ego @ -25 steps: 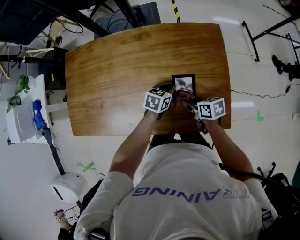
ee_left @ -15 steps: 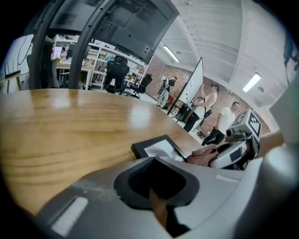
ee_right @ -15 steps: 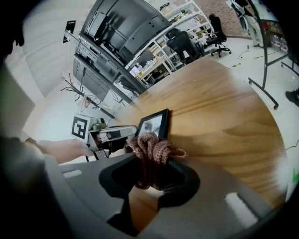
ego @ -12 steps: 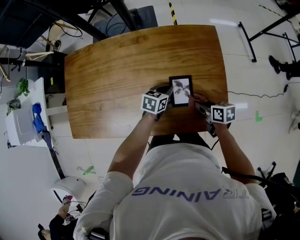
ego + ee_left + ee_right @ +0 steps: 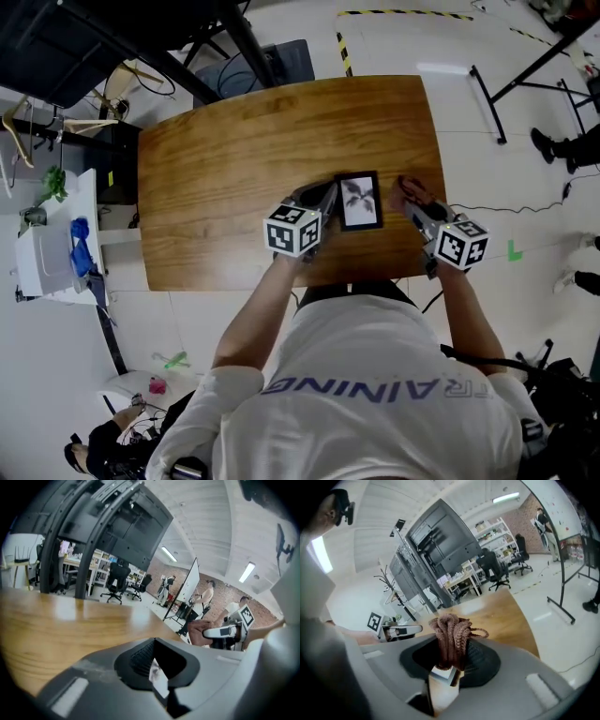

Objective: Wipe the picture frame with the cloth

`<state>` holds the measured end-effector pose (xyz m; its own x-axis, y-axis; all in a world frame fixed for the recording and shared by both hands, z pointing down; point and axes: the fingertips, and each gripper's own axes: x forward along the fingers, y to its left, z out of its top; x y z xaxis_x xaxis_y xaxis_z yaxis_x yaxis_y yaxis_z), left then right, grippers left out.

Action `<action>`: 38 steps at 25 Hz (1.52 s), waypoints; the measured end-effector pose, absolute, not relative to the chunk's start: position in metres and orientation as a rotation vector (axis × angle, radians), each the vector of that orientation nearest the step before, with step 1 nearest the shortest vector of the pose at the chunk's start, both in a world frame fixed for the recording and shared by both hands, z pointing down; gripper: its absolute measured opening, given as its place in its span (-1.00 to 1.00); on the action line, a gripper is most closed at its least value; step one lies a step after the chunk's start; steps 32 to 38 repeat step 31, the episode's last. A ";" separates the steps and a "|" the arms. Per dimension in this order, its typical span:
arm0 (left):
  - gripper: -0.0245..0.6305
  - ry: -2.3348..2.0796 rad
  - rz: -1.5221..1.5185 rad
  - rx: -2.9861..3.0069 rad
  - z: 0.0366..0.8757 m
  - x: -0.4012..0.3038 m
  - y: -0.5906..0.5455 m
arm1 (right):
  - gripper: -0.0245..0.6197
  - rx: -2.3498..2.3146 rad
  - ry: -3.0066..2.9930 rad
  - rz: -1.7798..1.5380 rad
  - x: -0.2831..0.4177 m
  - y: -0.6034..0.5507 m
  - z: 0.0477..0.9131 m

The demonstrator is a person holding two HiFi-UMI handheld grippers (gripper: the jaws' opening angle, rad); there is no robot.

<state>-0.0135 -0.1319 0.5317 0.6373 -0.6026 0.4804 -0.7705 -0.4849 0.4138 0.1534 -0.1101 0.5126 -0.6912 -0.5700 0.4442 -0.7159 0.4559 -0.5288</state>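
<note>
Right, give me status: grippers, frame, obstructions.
Left gripper shut on picture frame, at its left edge. Right gripper shut on cloth, off the frame, to its right. Nothing between cloth and frame.

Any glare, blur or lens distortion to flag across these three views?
Head view: sharp, faint sheen on the table. Left gripper view: heavy fisheye, dark corners, bright reflections on the table. Right gripper view: same fisheye, cloth in focus.

picture frame (image 5: 360, 201) on table (image 5: 234, 159), left tool (image 5: 324, 199) at its left edge, right tool (image 5: 412, 204) with cloth (image 5: 450, 637) rightward
</note>
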 end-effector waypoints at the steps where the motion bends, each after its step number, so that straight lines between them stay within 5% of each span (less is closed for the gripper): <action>1: -0.91 -1.090 0.319 2.268 0.512 -0.017 -0.132 | -0.56 1.148 -2.537 1.002 0.158 -0.118 0.495; 12: -0.91 -1.387 0.099 2.537 0.354 -0.045 -0.119 | -0.57 1.236 -2.738 0.521 0.171 -0.152 0.362; 38: -0.91 -1.452 0.083 2.571 0.337 -0.049 -0.129 | -0.58 1.146 -2.760 0.465 0.152 -0.154 0.349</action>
